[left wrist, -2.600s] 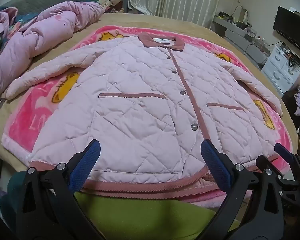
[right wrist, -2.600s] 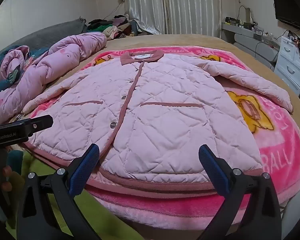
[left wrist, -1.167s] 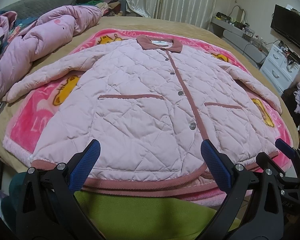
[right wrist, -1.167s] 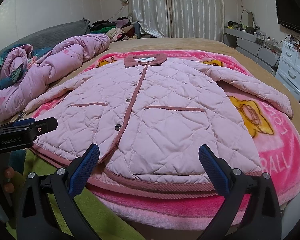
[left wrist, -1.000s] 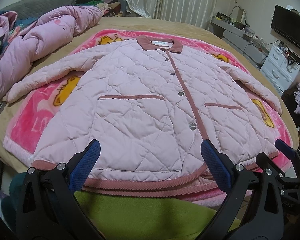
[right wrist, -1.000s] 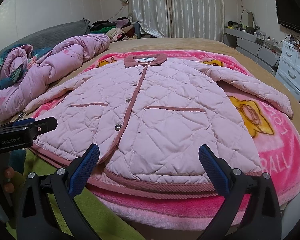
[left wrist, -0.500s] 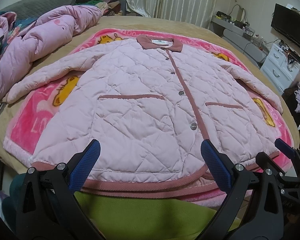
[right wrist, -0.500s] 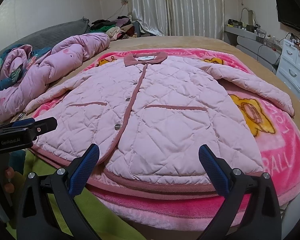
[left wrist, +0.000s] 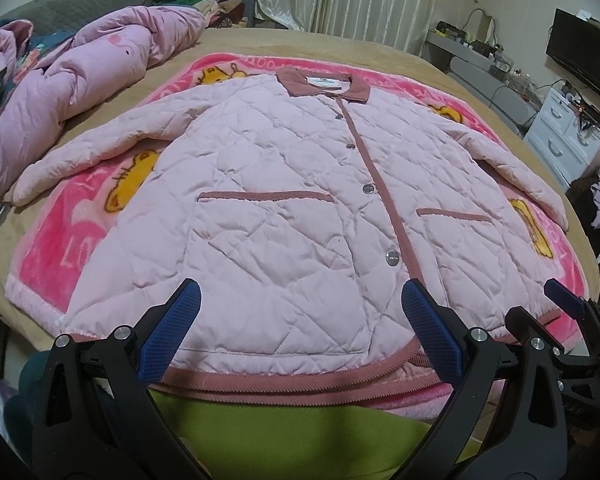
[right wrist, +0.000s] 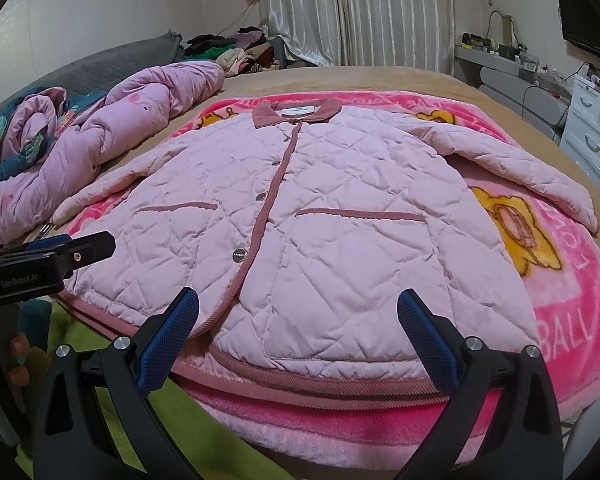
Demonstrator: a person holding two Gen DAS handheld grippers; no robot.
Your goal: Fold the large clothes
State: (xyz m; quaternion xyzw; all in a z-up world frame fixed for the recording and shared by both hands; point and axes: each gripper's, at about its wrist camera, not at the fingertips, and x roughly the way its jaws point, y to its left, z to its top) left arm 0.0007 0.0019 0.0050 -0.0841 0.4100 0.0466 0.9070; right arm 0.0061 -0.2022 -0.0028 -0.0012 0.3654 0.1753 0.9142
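Note:
A pale pink quilted jacket (left wrist: 292, 208) with dusty-rose trim lies flat, front up and buttoned, on a bright pink cartoon blanket (left wrist: 72, 248). Its collar points away and both sleeves spread outward. It also shows in the right wrist view (right wrist: 340, 240). My left gripper (left wrist: 300, 336) is open and empty, just short of the jacket's hem, left of centre. My right gripper (right wrist: 296, 340) is open and empty above the hem's right half. The right gripper's blue tip shows at the left view's right edge (left wrist: 568, 304). The left gripper's body shows at the right view's left edge (right wrist: 48, 264).
The blanket lies on a tan bed (left wrist: 340, 48). A crumpled pink duvet (left wrist: 80, 76) lies at the left. A green cloth (left wrist: 300, 436) lies below the hem. White drawers (left wrist: 568, 136), a TV (left wrist: 584, 60) and a cluttered shelf stand at the right. Curtains (right wrist: 360, 12) hang behind.
Both grippers stay open and have hardly moved. The views shift only slightly. The jacket has not moved.

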